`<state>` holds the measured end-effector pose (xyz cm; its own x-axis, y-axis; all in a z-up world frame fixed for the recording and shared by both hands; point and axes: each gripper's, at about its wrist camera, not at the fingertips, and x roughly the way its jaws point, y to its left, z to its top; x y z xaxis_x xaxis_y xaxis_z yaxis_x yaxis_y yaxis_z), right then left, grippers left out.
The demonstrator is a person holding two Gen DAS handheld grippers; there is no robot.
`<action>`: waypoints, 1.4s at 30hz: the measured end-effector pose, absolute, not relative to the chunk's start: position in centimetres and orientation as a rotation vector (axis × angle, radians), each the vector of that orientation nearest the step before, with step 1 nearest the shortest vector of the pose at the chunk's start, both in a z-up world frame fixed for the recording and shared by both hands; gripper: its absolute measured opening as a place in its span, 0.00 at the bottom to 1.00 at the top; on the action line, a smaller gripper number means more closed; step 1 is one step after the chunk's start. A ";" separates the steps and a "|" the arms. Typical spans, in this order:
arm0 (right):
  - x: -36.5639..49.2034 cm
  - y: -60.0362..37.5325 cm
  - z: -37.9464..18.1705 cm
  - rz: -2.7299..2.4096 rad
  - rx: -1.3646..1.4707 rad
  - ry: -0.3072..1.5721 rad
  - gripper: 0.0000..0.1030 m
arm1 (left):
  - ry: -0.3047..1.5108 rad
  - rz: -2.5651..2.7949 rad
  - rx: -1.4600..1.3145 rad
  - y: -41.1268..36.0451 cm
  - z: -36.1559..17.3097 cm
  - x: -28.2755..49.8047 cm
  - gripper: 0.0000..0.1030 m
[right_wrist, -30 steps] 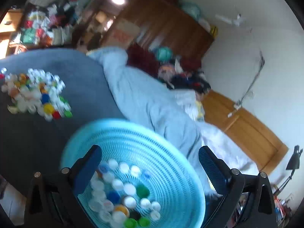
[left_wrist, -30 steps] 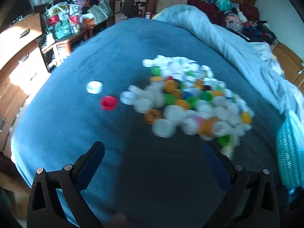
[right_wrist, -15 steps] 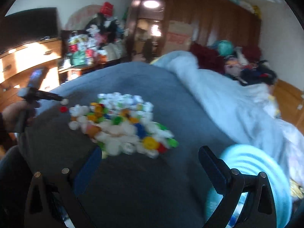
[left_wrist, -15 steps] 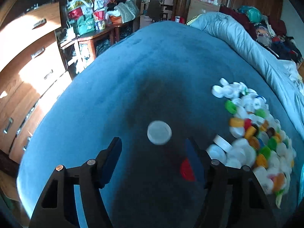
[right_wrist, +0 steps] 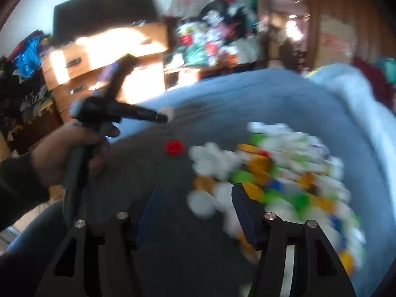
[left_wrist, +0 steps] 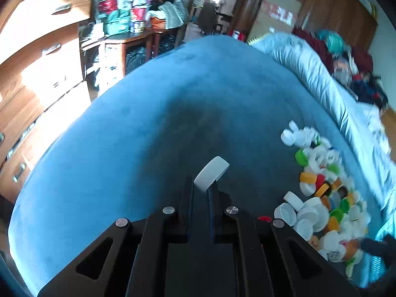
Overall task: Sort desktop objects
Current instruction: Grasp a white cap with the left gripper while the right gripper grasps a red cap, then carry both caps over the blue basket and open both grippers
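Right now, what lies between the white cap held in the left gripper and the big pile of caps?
One red cap on bare blue cloth; the right wrist view shows it.

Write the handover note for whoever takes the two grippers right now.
Left gripper: shut on a white cap, tilted on edge, over the blue blanket.
Right gripper: jaws closing, nothing pinched yet, at the near edge of the cap pile.
Red cap lies alone beside the pile.
Done: one white cap picked.
Left: drop it off, then clear the pile and the red cap.

Smooth plastic caps (left_wrist: pixel 319 198), matt napped blanket (left_wrist: pixel 148 128)
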<state>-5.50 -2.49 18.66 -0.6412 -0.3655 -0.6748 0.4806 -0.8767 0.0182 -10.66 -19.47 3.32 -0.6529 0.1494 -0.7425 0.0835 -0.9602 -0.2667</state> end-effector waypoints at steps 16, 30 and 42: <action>-13.4 -8.7 15.2 -2.461 1.137 0.195 0.31 | -0.655 2.730 -1.280 -22.5 3.8 -7.2 0.07; -1.0 3.8 26.8 -2.816 1.164 0.082 0.31 | -0.438 2.532 -1.182 -5.3 11.1 -2.0 0.07; 9.2 15.3 32.2 -3.120 1.144 -0.009 0.31 | -0.204 2.318 -1.060 10.9 17.3 2.7 0.07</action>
<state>9.16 15.35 32.17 -0.7485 0.1677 -0.6416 -0.1715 -0.9835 -0.0570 2.67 10.93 17.33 -0.5185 0.5611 -0.6453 -0.4397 -0.8221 -0.3616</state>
